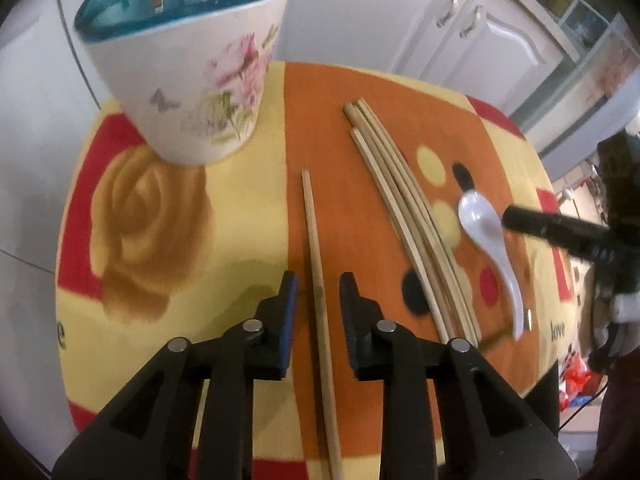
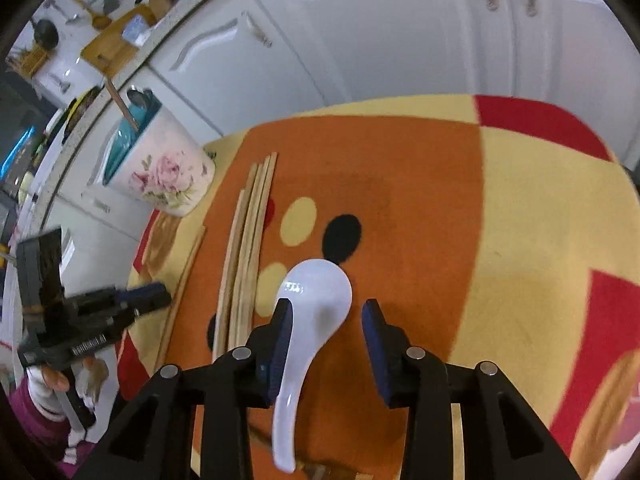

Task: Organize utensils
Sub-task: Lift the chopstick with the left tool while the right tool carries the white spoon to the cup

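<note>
Chopstick [image 1: 318,280] between open left claw [image 1: 318,296], spoon [image 2: 316,300] between open right claw [image 2: 326,320]

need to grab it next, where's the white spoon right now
The white spoon lies on the orange patch of the cloth, between the right gripper's open jaws, just right of the chopstick bundle.

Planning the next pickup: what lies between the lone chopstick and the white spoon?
A bundle of pale wooden chopsticks lies between the single wooden chopstick and the white ceramic spoon, seen in both wrist views.
</note>
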`<action>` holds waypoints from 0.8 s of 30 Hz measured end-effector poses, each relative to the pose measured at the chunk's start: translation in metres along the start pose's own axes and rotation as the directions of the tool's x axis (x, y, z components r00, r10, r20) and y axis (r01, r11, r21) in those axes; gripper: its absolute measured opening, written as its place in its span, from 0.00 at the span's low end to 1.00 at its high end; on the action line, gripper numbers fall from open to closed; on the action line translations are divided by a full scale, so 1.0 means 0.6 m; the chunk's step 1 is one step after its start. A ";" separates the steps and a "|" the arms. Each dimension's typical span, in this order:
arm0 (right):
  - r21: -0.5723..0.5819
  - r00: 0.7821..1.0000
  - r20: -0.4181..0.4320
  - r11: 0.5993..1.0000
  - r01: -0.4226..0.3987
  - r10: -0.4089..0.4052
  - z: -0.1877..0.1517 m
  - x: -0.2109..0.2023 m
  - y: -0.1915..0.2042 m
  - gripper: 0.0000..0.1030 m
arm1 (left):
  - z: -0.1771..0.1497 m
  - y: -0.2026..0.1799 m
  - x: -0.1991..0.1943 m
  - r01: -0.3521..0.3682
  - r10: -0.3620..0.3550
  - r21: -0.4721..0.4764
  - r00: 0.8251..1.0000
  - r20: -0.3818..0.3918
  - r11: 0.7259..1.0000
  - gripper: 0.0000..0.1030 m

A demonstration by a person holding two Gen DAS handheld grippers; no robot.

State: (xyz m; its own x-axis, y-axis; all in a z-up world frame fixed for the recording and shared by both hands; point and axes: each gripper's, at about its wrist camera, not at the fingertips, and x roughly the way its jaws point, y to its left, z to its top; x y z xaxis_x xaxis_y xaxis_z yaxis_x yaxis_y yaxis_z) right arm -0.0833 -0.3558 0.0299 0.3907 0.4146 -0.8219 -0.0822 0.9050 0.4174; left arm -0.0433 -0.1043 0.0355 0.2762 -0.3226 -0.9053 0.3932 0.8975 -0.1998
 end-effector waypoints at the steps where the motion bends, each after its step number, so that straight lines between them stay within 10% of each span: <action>1: -0.008 1.000 -0.016 1.000 -0.004 0.004 0.003 0.009 -0.002 0.34 | 0.009 0.000 0.006 -0.011 0.011 -0.002 1.000 -0.003 1.000 0.21; 13: -0.182 0.997 -0.077 0.983 -0.009 -0.005 0.029 0.041 0.040 0.08 | 0.066 -0.022 0.056 -0.106 0.111 0.099 0.993 -0.045 0.989 0.20; 24: -0.093 0.999 0.029 0.996 -0.009 0.012 0.006 -0.041 0.005 0.03 | 0.064 0.000 0.001 -0.017 0.017 0.041 1.000 0.011 0.999 0.05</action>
State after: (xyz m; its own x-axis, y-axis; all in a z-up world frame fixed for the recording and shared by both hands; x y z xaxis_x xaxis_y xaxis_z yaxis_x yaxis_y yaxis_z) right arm -0.0896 -0.3634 0.0528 0.4165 0.4222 -0.8052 -0.1708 0.9062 0.3868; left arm -0.0097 -0.1158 0.0494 0.2925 -0.3111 -0.9043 0.4238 0.8898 -0.1690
